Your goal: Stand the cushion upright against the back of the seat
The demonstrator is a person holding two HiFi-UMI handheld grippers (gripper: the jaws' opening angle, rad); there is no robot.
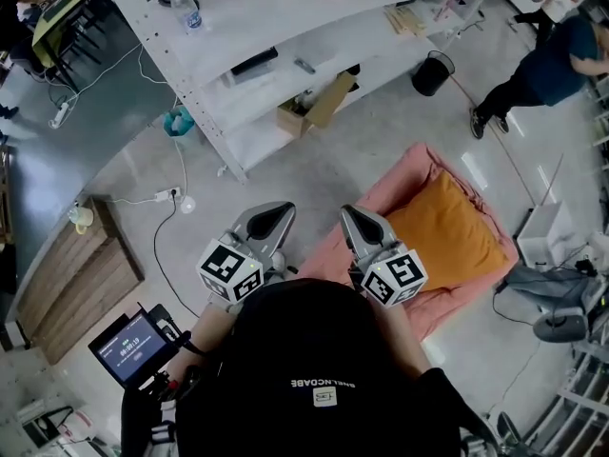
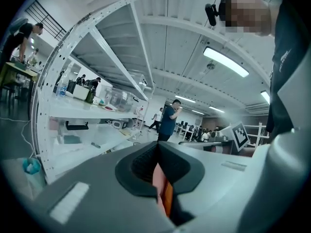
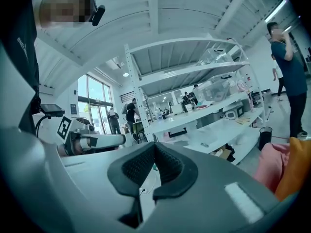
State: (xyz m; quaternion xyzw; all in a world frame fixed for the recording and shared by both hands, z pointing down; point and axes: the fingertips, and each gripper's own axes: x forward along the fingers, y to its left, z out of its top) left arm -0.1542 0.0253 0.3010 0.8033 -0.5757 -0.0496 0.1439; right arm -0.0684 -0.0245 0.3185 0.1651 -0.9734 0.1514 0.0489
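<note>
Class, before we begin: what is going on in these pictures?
A person holds two grippers. The left gripper and the right gripper are both shut and empty, held in front of the body. Beyond them the orange cushion lies flat on the pink seat on the floor; neither gripper touches it, so it is not yet stood up.

Open floor lay between the white shelving and the pink seat — a cardboard box and black bin crowded the shelving's foot, a cable trailing left.
</note>
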